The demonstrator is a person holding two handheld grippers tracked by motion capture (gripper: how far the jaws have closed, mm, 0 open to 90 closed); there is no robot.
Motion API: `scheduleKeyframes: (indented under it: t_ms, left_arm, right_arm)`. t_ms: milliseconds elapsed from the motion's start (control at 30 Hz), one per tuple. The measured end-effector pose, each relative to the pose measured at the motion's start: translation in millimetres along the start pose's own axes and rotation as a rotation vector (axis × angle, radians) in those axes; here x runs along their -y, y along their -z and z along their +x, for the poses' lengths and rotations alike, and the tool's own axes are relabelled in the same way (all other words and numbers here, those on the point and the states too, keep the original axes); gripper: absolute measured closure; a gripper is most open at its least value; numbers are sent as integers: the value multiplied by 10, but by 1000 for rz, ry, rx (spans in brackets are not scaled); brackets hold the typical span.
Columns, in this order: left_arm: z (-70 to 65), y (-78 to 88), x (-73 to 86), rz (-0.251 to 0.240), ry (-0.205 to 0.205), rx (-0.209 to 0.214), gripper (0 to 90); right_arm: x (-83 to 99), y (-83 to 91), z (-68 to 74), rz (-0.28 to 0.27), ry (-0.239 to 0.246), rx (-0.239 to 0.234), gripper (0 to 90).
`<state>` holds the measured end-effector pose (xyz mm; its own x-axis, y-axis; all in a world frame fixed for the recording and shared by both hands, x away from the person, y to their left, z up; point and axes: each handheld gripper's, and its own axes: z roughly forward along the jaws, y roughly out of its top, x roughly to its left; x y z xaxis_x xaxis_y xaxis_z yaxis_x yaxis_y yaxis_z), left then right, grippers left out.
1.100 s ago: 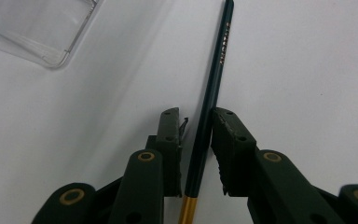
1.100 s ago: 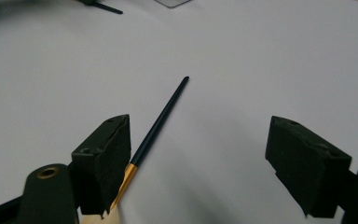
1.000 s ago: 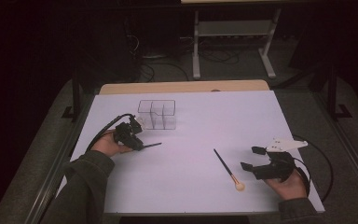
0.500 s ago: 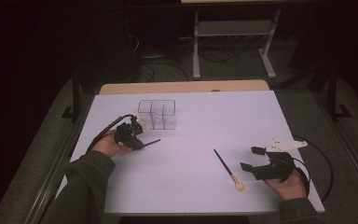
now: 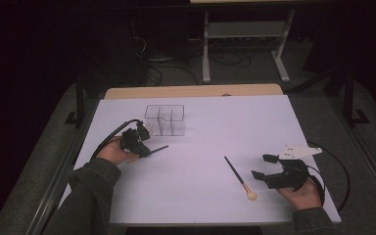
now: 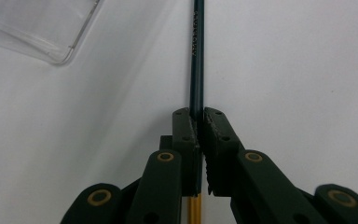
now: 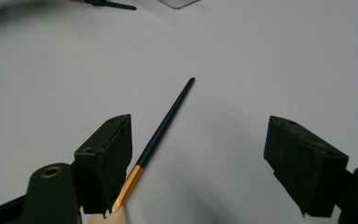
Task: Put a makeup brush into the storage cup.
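Your left gripper (image 6: pixel 199 122) has just closed its jaws and is clamped on a dark-handled brush (image 6: pixel 196 56). The handle runs straight ahead from the pads over the white table (image 5: pixel 205 196), and a gold ferrule shows below them; the bristle end is cut off at the bottom of the left gripper view. Ahead and to the left of these jaws lies a clear plastic organizer (image 6: pixel 42 28), partly out of frame.

Your right gripper (image 7: pixel 198 168) stands with its jaws wide apart, holding nothing. A second brush (image 7: pixel 165 123) lies on the table just beside the left pad, its pale bristles mostly hidden behind that pad.
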<state>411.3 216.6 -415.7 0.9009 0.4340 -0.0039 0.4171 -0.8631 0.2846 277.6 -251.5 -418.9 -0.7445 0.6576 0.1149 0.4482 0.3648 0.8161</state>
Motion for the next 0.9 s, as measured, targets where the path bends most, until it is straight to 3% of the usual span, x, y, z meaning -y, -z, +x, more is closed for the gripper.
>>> scheduleKeyframes:
  t_ms: [400, 667, 900]
  left_arm:
    - [-21, 143, 55, -39, 11, 11, 837]
    - [-164, 345, 79, -95, -18, 19, 837]
    - [-366, 499, 70, -147, -69, 29, 837]
  right_arm:
    - [-26, -20, 22, 9, 1, -16, 225]
    - [-109, -55, 94, 29, 29, -35, 226]
    - [-230, -37, 178, 35, 46, -61, 232]
